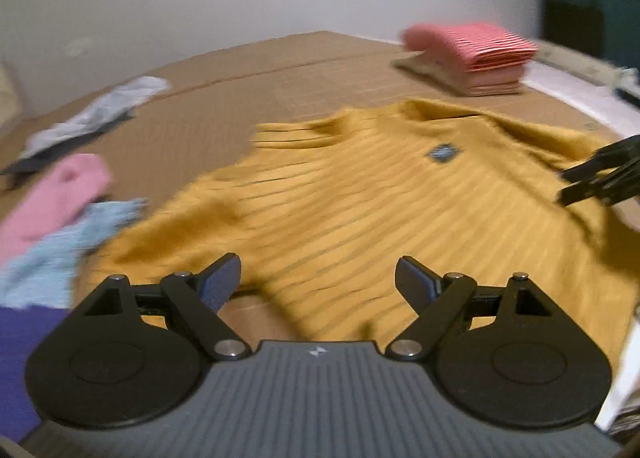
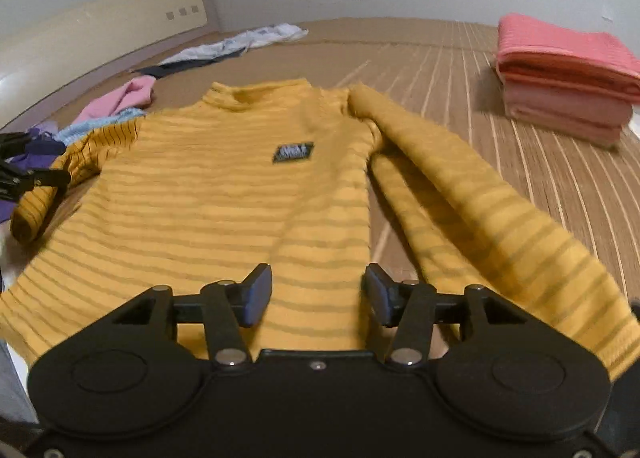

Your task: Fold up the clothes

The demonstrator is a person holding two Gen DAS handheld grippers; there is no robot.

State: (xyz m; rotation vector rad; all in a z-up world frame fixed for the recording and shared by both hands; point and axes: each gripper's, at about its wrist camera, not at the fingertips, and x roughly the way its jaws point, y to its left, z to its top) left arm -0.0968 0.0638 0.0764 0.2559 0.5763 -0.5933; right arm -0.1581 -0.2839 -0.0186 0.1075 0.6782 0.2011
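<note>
A mustard-yellow striped long-sleeved shirt (image 2: 224, 194) lies face up and spread flat on a brown corrugated cardboard surface (image 2: 440, 58), with a dark patch (image 2: 293, 152) on its chest. Its right sleeve (image 2: 492, 218) stretches toward the near right. My right gripper (image 2: 318, 294) is open and empty above the shirt's lower hem. My left gripper (image 1: 318, 282) is open and empty over the shirt's (image 1: 380, 210) left edge, and this view is blurred. It shows at the left edge of the right wrist view (image 2: 24, 174) by the left sleeve.
A stack of folded pink and red clothes (image 2: 564, 74) stands at the far right, also in the left wrist view (image 1: 472, 54). Loose pink (image 2: 120, 100), light blue, purple and white-grey (image 2: 240, 44) garments lie at the left. A cream headboard (image 2: 100, 34) lines the far left.
</note>
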